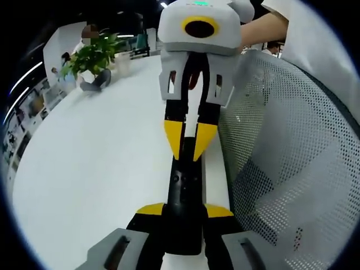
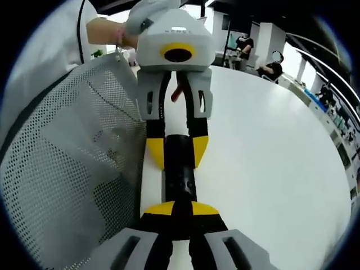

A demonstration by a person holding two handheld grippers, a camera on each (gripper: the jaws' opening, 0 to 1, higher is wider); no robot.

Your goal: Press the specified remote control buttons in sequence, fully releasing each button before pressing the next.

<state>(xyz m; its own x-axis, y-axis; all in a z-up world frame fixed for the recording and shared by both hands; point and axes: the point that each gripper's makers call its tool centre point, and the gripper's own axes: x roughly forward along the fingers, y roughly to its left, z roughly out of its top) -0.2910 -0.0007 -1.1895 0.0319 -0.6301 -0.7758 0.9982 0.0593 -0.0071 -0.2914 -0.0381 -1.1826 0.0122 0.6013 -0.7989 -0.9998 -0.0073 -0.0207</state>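
Remote [image 1: 184, 194]: on the table [image 1: 95, 163], at its edge, between both grippers (end to end).
Chair [image 1: 287, 157]: just beside that edge.
Plant [image 1: 93, 56]: far end of table.

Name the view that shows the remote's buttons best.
The left gripper view: the black remote shows a long stretch of its face, with small buttons faintly visible. In the right gripper view the remote looks shorter, its buttons blurred, ends covered by both grippers' yellow tips.
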